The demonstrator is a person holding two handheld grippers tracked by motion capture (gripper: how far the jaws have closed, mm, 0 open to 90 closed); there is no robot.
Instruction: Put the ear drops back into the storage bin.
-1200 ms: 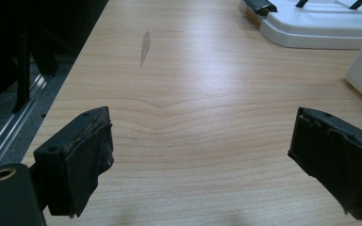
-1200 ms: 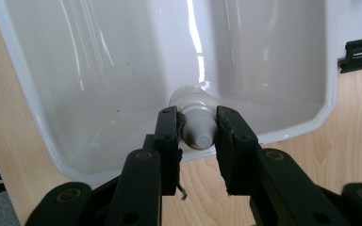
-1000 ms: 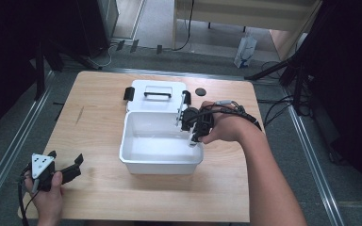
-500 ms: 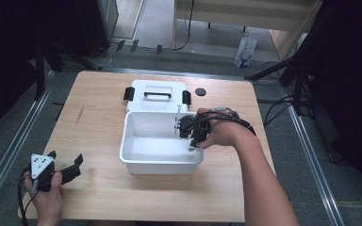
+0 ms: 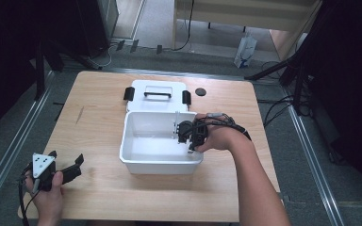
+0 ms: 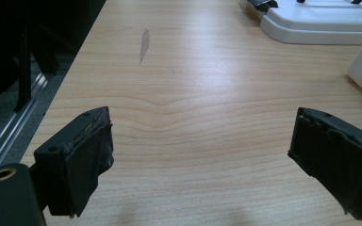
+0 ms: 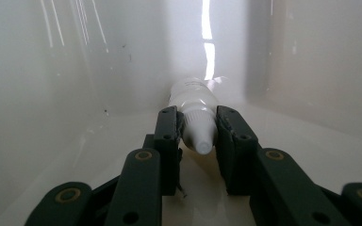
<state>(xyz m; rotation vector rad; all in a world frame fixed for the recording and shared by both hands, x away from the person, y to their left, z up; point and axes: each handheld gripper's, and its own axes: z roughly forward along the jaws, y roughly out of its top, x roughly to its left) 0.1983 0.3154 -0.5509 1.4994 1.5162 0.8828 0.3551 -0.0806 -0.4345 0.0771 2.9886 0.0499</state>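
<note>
The right tongs (image 7: 197,127) are clamped on a small white bottle (image 7: 194,106), their 2 pads pressing its sides just behind the capped tip, which points back toward the camera in the right gripper view. The bottle's far end is near the back wall of a white plastic box (image 5: 132,160), low over the floor inside it; whether it touches the floor cannot be told. In the high view the right tongs (image 5: 185,136) reach into the box at its right side. The box stands open at the middle of the tabletop (image 5: 99,117), and its white lid (image 5: 156,95) with a black handle lies flat just behind it. The left tongs (image 6: 202,155) stand wide apart with nothing between them, low over bare wood at the near left corner, well apart from the box.
</note>
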